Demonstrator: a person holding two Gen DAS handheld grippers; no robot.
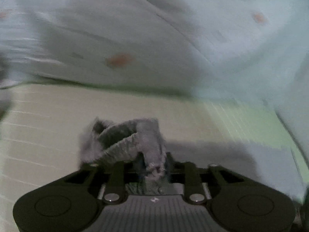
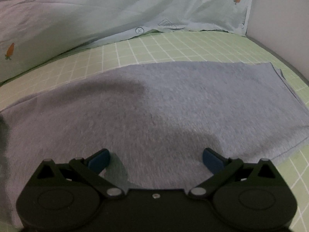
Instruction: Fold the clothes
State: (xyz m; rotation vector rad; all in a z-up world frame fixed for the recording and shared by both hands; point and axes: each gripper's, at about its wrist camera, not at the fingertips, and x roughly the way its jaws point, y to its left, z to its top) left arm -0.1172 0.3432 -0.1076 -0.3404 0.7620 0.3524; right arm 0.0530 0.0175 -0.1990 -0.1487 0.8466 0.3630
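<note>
A grey knit garment lies spread flat on the green checked sheet in the right wrist view. My right gripper hovers just over its near part, jaws wide open and empty, blue pads showing. In the blurred left wrist view, my left gripper is shut on a bunched fold of the grey garment, held above the sheet.
A pale green pillow with small carrot prints lies along the far side of the bed and fills the upper left wrist view. A light wall or headboard stands at the right edge of the bed.
</note>
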